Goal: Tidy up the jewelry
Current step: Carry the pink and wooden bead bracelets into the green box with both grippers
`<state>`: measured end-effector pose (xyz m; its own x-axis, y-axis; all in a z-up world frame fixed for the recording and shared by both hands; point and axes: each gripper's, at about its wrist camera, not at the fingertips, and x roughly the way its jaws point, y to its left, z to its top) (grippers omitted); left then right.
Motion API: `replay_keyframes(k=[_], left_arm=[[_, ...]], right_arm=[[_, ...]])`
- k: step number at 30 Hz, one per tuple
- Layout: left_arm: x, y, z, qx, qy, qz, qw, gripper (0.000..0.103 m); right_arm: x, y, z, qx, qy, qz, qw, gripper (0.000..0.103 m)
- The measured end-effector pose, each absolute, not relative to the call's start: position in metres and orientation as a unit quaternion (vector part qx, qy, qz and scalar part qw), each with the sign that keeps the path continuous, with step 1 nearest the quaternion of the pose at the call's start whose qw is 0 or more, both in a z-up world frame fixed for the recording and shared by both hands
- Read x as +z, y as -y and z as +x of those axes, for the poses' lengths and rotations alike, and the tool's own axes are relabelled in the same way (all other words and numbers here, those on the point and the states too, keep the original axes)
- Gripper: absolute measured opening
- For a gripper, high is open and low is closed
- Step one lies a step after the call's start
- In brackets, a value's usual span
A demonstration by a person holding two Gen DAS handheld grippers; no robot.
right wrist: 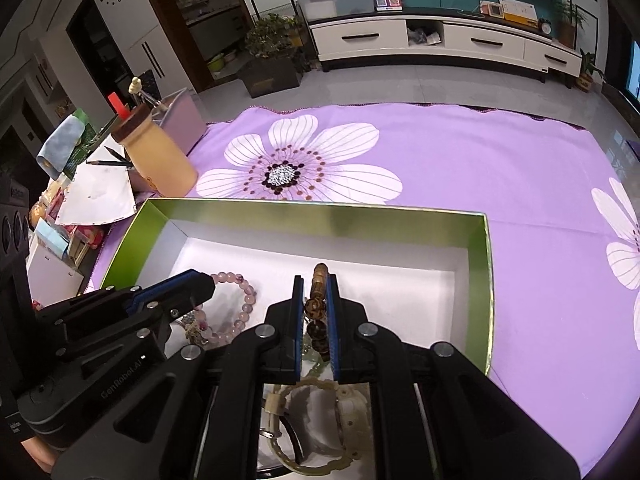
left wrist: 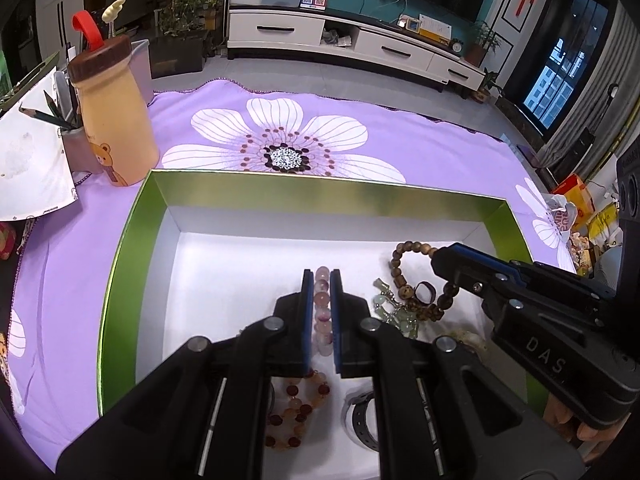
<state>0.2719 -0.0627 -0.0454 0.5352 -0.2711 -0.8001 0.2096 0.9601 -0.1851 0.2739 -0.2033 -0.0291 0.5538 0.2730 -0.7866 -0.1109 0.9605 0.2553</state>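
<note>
A green box [left wrist: 132, 216] [right wrist: 486, 264] with a white floor sits on the purple flowered cloth. My left gripper [left wrist: 321, 280] is shut on a pink bead bracelet [left wrist: 323, 312] inside the box; that bracelet also shows in the right wrist view [right wrist: 244, 296]. My right gripper [right wrist: 315, 284] is shut on a brown wooden bead bracelet [right wrist: 316, 308], also in the box, seen in the left wrist view [left wrist: 404, 276] with the right gripper [left wrist: 444, 258] on it. Pale green jade beads [left wrist: 396, 312], an orange-red bead bracelet [left wrist: 296, 408] and a cream watch [right wrist: 320, 412] lie on the box floor.
A cream bottle with a brown lid [left wrist: 112, 120] [right wrist: 156, 156] and a cup of pencils [left wrist: 76, 144] stand at the cloth's left edge, beside white paper [left wrist: 28, 160]. A metal band [left wrist: 360, 416] lies in the box. Snack packets [left wrist: 588, 208] sit at the right.
</note>
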Motion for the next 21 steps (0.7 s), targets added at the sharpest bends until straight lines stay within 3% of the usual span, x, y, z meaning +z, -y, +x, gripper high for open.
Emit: replay_keyframes(k=[21], left_arm=[[-0.0486, 0.0633, 0.2729, -0.134, -0.466, -0.028, 0.874, 0.007]], right_arm=[[-0.0320, 0.2075, 0.2751, 0.100, -0.468, 0.086, 0.874, 0.010]])
